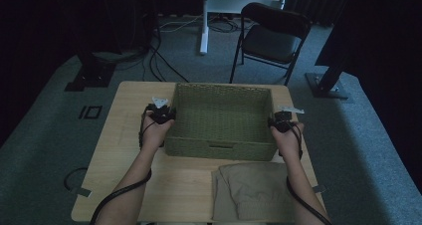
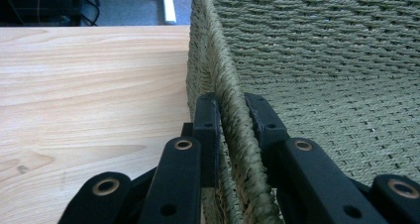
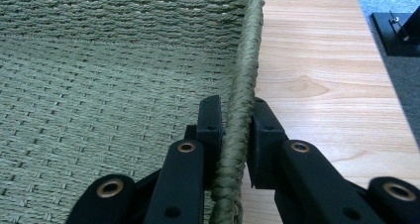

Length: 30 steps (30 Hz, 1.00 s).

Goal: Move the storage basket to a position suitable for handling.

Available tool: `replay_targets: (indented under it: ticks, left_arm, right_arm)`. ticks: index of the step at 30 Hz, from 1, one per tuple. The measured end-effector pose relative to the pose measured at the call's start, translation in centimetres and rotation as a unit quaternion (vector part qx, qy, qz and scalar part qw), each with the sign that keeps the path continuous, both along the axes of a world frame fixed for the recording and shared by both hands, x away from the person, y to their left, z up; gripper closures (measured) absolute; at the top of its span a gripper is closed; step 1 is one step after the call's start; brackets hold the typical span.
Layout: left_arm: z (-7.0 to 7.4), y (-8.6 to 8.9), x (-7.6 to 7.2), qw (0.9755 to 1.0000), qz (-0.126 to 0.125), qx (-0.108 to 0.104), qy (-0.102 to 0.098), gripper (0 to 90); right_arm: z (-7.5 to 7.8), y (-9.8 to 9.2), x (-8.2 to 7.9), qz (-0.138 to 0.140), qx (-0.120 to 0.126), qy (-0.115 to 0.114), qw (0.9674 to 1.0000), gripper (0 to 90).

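One basket (image 1: pixel 219 118), woven, olive green, empty, standing mid-table (image 1: pixel 119 150).

Left gripper (image 1: pixel 160 114): jaws clamped on the basket's left wall, one inside, one outside, rim between them.

Right gripper (image 1: pixel 281 121): jaws clamped likewise on the right wall.

Handling note: the step looks to be shifting the basket by both side walls. It would go best with both hands travelling together at one pace and height, so the soft weave neither twists nor slips from a jaw.

One folded khaki garment (image 1: pixel 254 190), on the near table edge, just in front of the basket.

One black folding chair (image 1: pixel 271 36), on the floor beyond the table.
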<state>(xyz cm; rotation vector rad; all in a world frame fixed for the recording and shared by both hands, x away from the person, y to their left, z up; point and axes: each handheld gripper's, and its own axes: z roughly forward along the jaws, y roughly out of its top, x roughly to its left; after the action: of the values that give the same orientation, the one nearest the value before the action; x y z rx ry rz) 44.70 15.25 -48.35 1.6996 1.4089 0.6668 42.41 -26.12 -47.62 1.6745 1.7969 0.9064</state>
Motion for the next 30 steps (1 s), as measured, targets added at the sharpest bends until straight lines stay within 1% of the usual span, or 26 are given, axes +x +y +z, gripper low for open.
replay_targets:
  ticks: [2, 5, 7, 9, 12, 14, 19, 20, 28, 30]
  left_arm:
    - [0.0, -0.4, 0.0, 1.0000, -0.001, -0.002, 0.001, 78.3]
    - [0.0, -1.0, 0.1, 1.0000, -0.003, 0.001, 0.001, 78.2]
    - [0.0, -1.4, 0.2, 1.0000, -0.004, -0.002, 0.001, 78.2]
    - [0.0, -1.5, 0.2, 1.0000, -0.005, 0.000, 0.001, 78.2]
    - [0.0, -2.4, 0.4, 1.0000, -0.008, 0.003, 0.002, 78.2]
    - [0.0, -2.7, 0.4, 1.0000, -0.009, 0.001, 0.001, 78.2]
    - [0.0, -3.5, 0.5, 0.9999, -0.011, -0.001, 0.002, 78.2]
    - [0.0, -3.6, 0.5, 0.9999, -0.012, 0.002, 0.002, 78.2]
    - [0.0, -4.9, 0.5, 0.9999, -0.016, 0.000, 0.005, 78.1]
    - [0.0, -5.2, 0.5, 0.9999, -0.016, -0.004, 0.005, 78.1]
  right_arm:
    - [0.0, -0.4, 0.0, 0.001, -0.001, 0.000, 1.0000, 78.6]
    - [0.0, -1.0, 0.1, 0.000, -0.004, 0.001, 1.0000, 78.6]
    - [0.0, -1.4, 0.1, 0.000, -0.005, 0.002, 1.0000, 78.6]
    - [0.1, -1.8, 0.1, -0.001, -0.004, 0.002, 1.0000, 78.6]
    - [0.1, -2.3, 0.0, -0.003, -0.004, 0.003, 1.0000, 78.6]
    - [0.0, -2.7, 0.0, -0.005, -0.001, 0.003, 1.0000, 78.6]
    - [0.1, -3.5, 0.0, -0.006, -0.003, 0.003, 1.0000, 78.6]
    - [0.1, -3.7, 0.0, -0.007, -0.004, 0.003, 1.0000, 78.6]
    - [0.1, -4.9, -0.2, -0.009, -0.006, 0.005, 0.9999, 78.4]
    - [0.1, -5.3, -0.2, -0.010, -0.006, 0.005, 0.9999, 78.4]
